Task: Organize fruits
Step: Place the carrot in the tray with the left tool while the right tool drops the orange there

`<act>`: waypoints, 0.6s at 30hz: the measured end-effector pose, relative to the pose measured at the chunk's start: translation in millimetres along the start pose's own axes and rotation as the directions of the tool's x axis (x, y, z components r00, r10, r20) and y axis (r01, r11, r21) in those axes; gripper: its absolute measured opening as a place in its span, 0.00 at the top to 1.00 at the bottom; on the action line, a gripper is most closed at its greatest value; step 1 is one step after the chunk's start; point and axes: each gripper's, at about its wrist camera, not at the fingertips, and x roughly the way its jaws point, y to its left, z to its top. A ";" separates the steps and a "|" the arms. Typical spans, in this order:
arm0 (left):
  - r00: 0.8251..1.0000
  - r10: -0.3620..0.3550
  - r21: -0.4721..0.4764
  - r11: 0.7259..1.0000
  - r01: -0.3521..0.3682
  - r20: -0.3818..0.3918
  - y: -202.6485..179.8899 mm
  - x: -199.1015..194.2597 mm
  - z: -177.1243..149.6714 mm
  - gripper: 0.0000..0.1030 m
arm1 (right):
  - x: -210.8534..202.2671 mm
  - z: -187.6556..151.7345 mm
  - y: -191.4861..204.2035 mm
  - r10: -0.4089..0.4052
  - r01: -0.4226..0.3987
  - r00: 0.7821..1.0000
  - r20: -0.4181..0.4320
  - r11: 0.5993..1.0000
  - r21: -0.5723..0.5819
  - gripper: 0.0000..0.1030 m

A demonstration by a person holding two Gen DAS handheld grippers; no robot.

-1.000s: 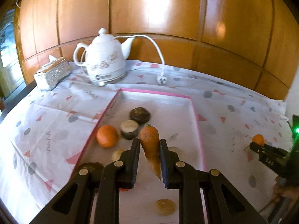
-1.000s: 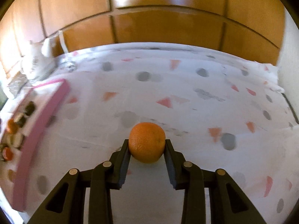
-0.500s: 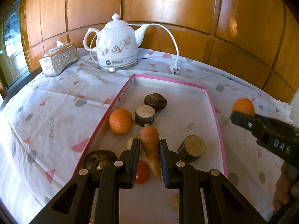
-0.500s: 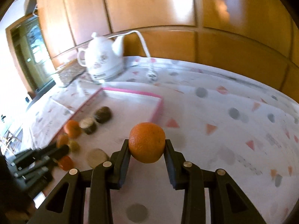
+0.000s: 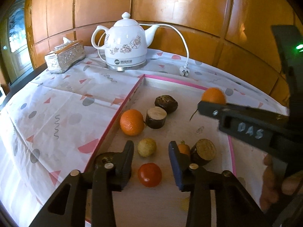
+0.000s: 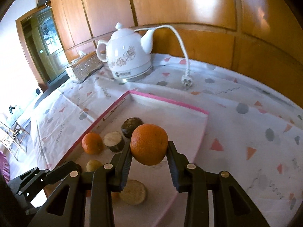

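Observation:
My left gripper (image 5: 151, 148) is open and empty, low over the near part of the pink-rimmed tray (image 5: 130, 97). The carrot (image 5: 184, 148) lies in the tray beside its right finger, mostly hidden. My right gripper (image 6: 149, 151) is shut on an orange (image 6: 149, 144) and holds it above the tray (image 6: 170, 102); it also shows in the left wrist view (image 5: 213, 102) at right. In the tray lie another orange (image 5: 131, 122), a red tomato (image 5: 149, 174), a small yellow fruit (image 5: 146, 147) and several brown cut root pieces (image 5: 156, 117).
A white floral kettle (image 5: 126, 43) with cord and plug (image 5: 184, 73) stands behind the tray. A silver tissue box (image 5: 64, 56) sits at the back left. The patterned cloth (image 5: 56, 113) covers the table. Wooden panels form the back wall.
My left gripper opened and let go of the carrot, which now lies in the tray. My right gripper carried the orange leftward over the tray.

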 end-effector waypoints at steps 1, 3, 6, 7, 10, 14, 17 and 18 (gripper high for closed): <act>1.000 0.001 -0.002 1.000 -0.001 0.002 0.7 -0.6 0.6 0.58 | 3.6 -0.3 2.1 0.004 -0.004 1.000 -0.009 1.000 -0.003 0.63; 1.000 0.001 -0.004 1.000 -0.001 0.007 1.9 -2.3 1.2 0.57 | 7.0 -1.6 5.9 0.000 0.000 1.000 -0.012 1.000 -0.009 0.63; 1.000 0.007 -0.007 1.000 -0.006 0.010 2.7 -4.0 1.8 0.55 | 6.2 -3.5 8.0 0.003 -0.004 1.000 -0.011 1.000 -0.006 0.62; 1.000 0.008 -0.010 1.000 -0.008 0.013 3.2 -5.1 2.2 0.54 | 5.2 -3.6 8.1 0.003 -0.003 1.000 -0.009 1.000 -0.005 0.62; 1.000 0.010 -0.017 1.000 -0.010 0.025 4.5 -9.4 3.2 0.46 | 0.6 -5.7 7.7 0.001 -0.001 1.000 0.000 1.000 0.003 0.62; 0.999 0.016 -0.019 1.000 -0.015 0.037 5.4 -15.6 3.0 0.41 | -12.4 -11.1 6.9 -0.029 0.028 0.999 0.030 0.999 0.019 0.62; 0.999 0.023 -0.014 1.000 -0.022 0.049 5.3 -21.5 0.6 0.33 | -25.5 -17.6 6.7 -0.061 0.059 0.996 0.059 0.998 0.029 0.62; 0.998 0.026 -0.014 1.000 -0.025 0.057 5.3 -24.7 -0.6 0.29 | -30.6 -21.2 6.7 -0.077 0.075 0.995 0.070 0.997 0.033 0.62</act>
